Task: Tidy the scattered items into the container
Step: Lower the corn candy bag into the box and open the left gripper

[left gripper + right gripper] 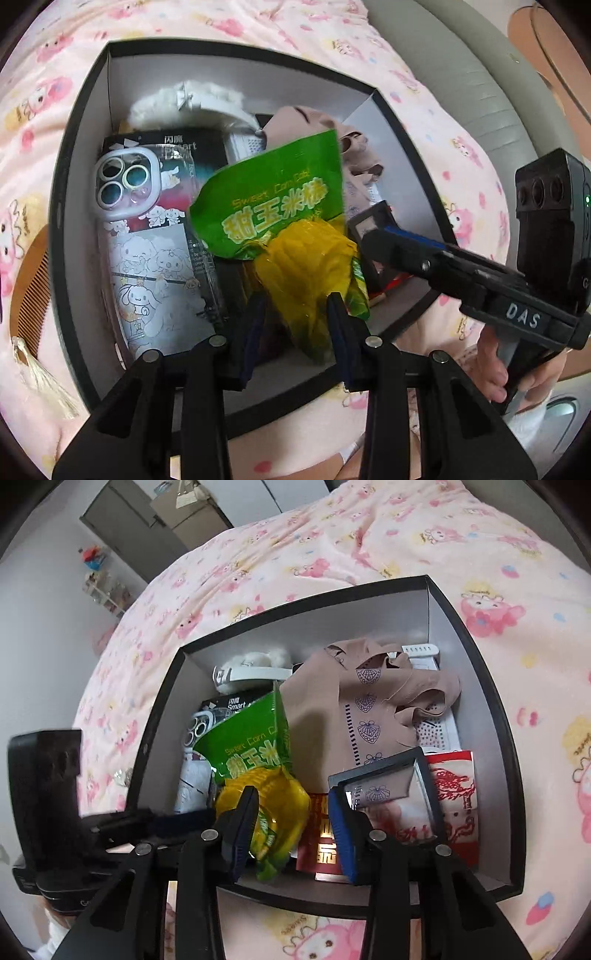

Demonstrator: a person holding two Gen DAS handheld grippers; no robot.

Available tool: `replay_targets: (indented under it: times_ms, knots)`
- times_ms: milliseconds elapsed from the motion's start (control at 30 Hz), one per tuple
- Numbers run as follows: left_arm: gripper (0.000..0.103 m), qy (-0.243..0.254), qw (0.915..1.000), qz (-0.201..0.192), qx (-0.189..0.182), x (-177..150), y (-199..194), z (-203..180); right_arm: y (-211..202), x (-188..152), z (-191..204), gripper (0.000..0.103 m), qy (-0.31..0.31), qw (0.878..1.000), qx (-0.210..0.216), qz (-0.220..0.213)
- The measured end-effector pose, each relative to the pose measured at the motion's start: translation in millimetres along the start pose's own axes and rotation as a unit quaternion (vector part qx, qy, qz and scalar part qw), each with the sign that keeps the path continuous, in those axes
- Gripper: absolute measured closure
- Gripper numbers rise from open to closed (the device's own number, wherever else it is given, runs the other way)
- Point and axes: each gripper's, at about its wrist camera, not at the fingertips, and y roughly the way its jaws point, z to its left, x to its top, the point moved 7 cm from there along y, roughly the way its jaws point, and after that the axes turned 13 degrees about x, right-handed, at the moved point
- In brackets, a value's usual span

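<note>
A black box (74,206) with a white inside sits on the pink bedspread and holds several items. A green and yellow sweet corn packet (291,236) stands tilted in its middle. My left gripper (297,325) is shut on the packet's yellow lower part, one finger on each side. My right gripper (291,827) hangs open over the box's near edge, with the packet's edge (266,805) and a red envelope (321,845) below the gap. In the left wrist view the right gripper (384,236) reaches in beside a small black-framed mirror (365,225).
Inside the box lie a phone in a clear case (125,184), a cartoon-printed card (155,288), a white fluffy thing (184,99) and a beige cloth (332,709). A wooden comb (31,295) with a tassel lies on the bedspread left of the box. A hand (495,369) holds the right gripper.
</note>
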Motion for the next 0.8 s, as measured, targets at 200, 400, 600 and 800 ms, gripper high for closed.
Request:
replay_targets:
  times_ms: [200,400,600,800]
  knots:
    - [0.068,0.015,0.9995,-0.002,0.026,-4,5,-3,3,3,-5,0.068,0.041,0.999,0.028,-0.014]
    - [0.068,0.003,1.0000,-0.001,-0.004,-3,6,-8,-3,5,6,0.068,0.022,0.999,0.033,-0.028]
    - [0.072,-0.025,0.9964,-0.077,0.024,8,-32,14,6,-11,1,0.068,0.034,0.999,0.042,-0.001]
    - [0.079,-0.007,0.9988,-0.043,0.023,5,-11,7,11,-17,10,0.070,0.007,0.999,0.028,0.016]
